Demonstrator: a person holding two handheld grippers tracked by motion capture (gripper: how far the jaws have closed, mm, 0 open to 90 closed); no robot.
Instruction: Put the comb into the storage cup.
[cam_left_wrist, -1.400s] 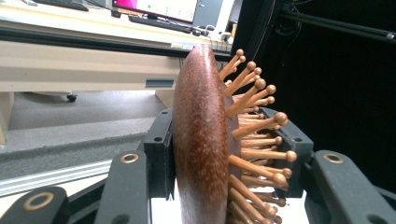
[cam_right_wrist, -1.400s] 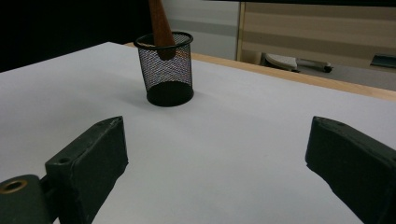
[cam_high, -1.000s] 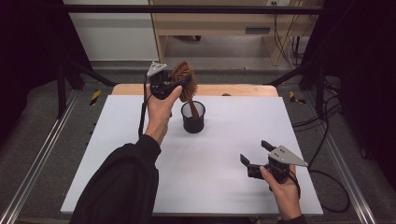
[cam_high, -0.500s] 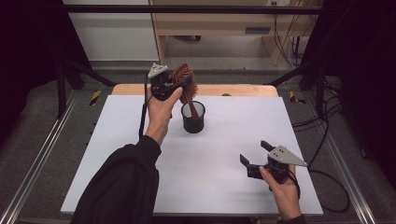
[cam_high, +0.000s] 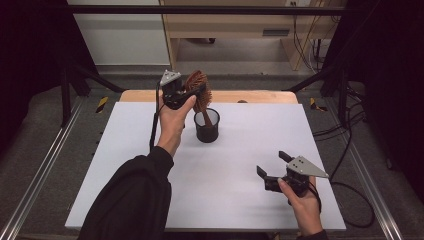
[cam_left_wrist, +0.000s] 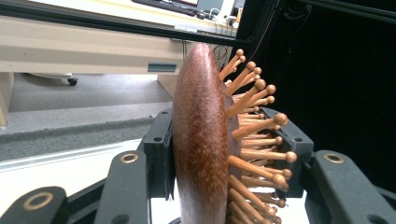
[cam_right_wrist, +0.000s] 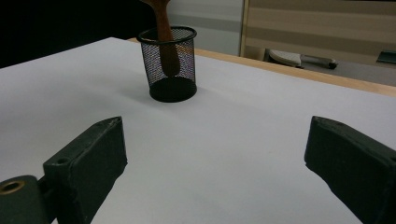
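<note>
A brown wooden hairbrush (cam_high: 199, 86) with ball-tipped wooden bristles stands nearly upright, its handle down inside a black mesh cup (cam_high: 206, 125) at the back middle of the white table. My left gripper (cam_high: 192, 89) is shut on the brush head (cam_left_wrist: 201, 140), one pad on its smooth back and one against the bristles. Through the mesh, the handle (cam_right_wrist: 166, 44) hangs above the floor of the cup (cam_right_wrist: 170, 65). My right gripper (cam_high: 270, 163) is held low over the front right of the table, open, with nothing between its pads (cam_right_wrist: 98, 149).
The white table top (cam_high: 125, 165) lies on a wooden board whose far edge (cam_high: 250, 96) shows behind the cup. Metal rails run along both sides. A wooden desk (cam_high: 240, 25) and cables stand beyond the table.
</note>
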